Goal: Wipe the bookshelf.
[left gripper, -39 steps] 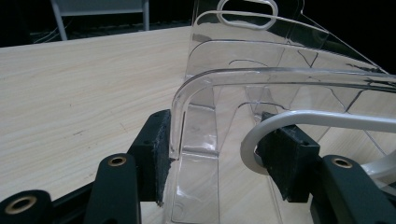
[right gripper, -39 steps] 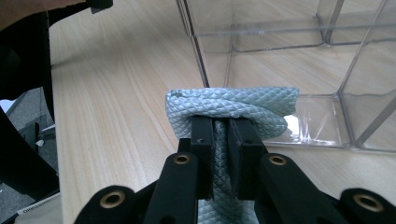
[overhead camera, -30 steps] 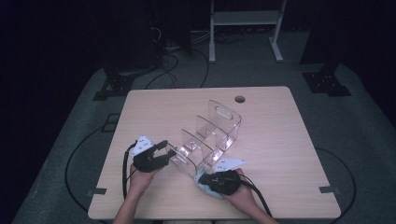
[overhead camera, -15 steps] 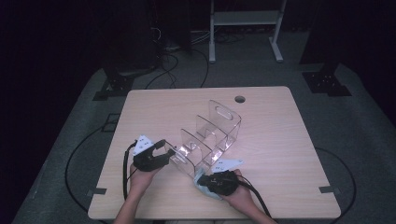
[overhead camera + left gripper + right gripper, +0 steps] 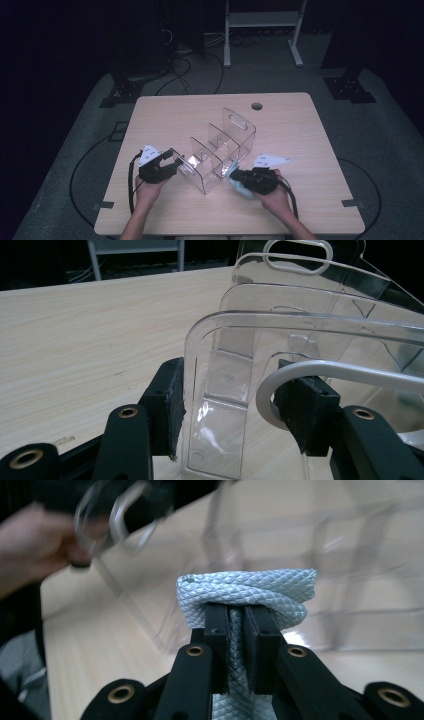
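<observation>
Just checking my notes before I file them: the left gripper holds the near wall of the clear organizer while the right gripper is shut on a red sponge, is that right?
Not quite: the right gripper is shut on a pale blue-grey cloth, as the right gripper view shows. The left gripper does straddle the clear organizer's near wall.

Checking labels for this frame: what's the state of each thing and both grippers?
clear organizer: upright on the table, compartments empty as far as I can see.
cloth: folded, clamped, off the table.
left gripper: jaws straddle the organizer's end wall, just been closing; contact unclear.
right gripper: shut on the cloth.
</observation>
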`<state>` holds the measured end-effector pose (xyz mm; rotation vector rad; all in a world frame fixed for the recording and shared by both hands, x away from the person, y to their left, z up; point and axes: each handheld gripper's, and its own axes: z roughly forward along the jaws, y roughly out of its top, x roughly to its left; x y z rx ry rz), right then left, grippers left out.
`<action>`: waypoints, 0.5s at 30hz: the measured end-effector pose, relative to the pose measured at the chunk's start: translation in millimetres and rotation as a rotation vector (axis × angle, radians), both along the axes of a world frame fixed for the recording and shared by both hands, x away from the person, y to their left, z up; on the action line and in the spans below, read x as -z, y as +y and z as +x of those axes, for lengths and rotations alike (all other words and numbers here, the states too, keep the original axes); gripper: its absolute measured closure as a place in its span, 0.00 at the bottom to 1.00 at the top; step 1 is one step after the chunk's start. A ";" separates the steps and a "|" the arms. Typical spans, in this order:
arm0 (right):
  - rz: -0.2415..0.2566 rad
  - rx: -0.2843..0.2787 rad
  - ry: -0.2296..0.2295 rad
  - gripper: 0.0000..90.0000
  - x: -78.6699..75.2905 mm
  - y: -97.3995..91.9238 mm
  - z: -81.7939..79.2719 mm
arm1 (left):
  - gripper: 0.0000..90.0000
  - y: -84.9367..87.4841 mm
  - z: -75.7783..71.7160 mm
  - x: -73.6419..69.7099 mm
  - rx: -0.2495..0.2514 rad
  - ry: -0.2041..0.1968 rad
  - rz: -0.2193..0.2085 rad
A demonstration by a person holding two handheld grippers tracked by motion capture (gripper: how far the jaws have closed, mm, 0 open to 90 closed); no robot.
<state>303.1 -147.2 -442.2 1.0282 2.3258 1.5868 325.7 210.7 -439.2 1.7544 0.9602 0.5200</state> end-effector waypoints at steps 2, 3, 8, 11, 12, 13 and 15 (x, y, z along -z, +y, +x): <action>0.032 0.035 -0.021 0.91 -12.4 -17.8 7.2 | 0.51 1.4 -0.6 0.7 0.029 -0.013 0.000; 0.034 0.050 -0.025 0.91 -16.6 -22.6 9.4 | 0.51 2.1 -1.2 1.1 0.034 -0.014 -0.003; 0.010 0.121 -0.066 0.91 -38.6 -41.5 33.3 | 0.51 1.5 -1.7 0.2 0.060 -0.018 0.008; -0.025 0.134 -0.054 0.91 -44.1 -42.8 50.4 | 0.51 0.5 -2.0 0.1 0.082 -0.024 0.014; -0.042 0.139 -0.056 0.91 -45.1 -43.0 55.0 | 0.51 -0.1 -2.0 0.1 0.089 -0.027 0.016; -0.053 0.143 -0.053 0.91 -46.2 -43.3 58.2 | 0.51 -0.7 -2.4 0.1 0.096 -0.029 0.017; -0.064 0.148 -0.056 0.91 -49.0 -44.1 61.5 | 0.52 -1.6 -2.8 0.8 0.108 -0.039 0.016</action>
